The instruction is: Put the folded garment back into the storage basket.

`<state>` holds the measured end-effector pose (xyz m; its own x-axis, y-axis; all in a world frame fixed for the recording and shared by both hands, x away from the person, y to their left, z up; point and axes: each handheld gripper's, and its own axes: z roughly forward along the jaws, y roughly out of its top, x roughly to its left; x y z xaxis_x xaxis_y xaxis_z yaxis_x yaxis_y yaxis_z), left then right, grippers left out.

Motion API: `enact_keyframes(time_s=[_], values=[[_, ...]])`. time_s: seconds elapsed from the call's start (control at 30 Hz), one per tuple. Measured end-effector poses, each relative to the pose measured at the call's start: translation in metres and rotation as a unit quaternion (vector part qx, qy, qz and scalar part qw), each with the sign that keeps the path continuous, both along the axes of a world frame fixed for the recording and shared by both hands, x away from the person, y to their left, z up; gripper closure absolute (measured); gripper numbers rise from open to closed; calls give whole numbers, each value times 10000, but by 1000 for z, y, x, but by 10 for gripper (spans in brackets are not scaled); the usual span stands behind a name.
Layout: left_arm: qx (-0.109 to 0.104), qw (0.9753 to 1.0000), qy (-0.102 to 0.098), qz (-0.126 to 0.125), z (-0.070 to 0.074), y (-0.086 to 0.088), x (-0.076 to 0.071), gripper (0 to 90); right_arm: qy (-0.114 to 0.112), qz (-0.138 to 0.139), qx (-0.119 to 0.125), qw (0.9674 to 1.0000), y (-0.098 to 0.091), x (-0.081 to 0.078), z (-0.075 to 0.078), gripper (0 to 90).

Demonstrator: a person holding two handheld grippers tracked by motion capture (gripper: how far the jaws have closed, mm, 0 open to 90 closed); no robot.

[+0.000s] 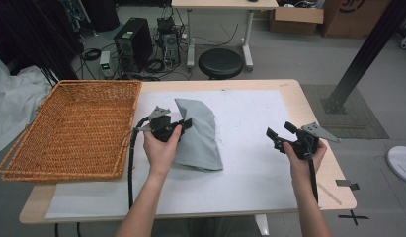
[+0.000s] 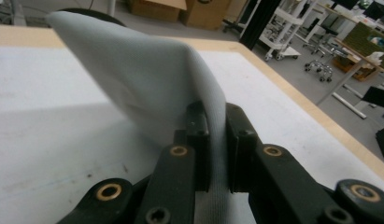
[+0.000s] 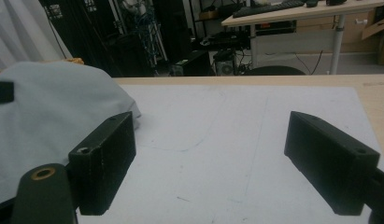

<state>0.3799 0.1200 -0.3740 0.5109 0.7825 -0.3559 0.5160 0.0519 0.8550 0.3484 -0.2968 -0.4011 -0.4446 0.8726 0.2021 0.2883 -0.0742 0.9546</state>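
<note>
Grey cloth (image 1: 198,133) lies crumpled on the white mat (image 1: 250,163) of the bench (image 1: 309,106), just right of the wicker basket (image 1: 72,128). It is pale, soft and matte, one edge pulled up into a smooth ridge. The left gripper (image 2: 216,140) has its jaws pinching that raised fold. The right gripper (image 1: 279,134), well right of the basket and apart from the cloth, holds its jaws spread with nothing between them.

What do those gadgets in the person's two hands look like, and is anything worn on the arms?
Each hand grips a black tool. The left gripper and the right gripper both end in two blocky black jaws, with brass-coloured rings and screw heads at the joints, and each carries a grey three-cornered plate on top. A black cable trails back from each. The forearms are bare, with no sleeves in sight.
</note>
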Motion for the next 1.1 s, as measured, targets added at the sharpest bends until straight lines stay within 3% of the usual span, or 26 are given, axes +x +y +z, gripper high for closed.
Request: enact_keyframes(time_s=[0.3, 0.43, 0.6, 0.87, 0.93, 1.1], values=[[43, 9997, -187, -127, 41, 35, -2, 825, -46, 21, -25, 10000, 11, 1, 9, 168], [107, 9994, -284, -171, 64, 59, -3, 825, -60, 50, -37, 10000, 17, 2, 12, 168], [249, 9990, -370, -29, 89, 95, -3, 824, -64, 88, -48, 9999, 27, 5, 14, 168], [125, 9987, -358, 351, 111, 159, -1, 825, -28, 87, -106, 9999, 36, 9, 15, 168], [10, 9984, -350, 436, 115, 178, 0, 825, -31, 72, -110, 9999, 37, 10, 16, 169], [28, 9975, -347, 615, 116, 218, 0, 825, -29, 49, -162, 9999, 41, 11, 18, 169]])
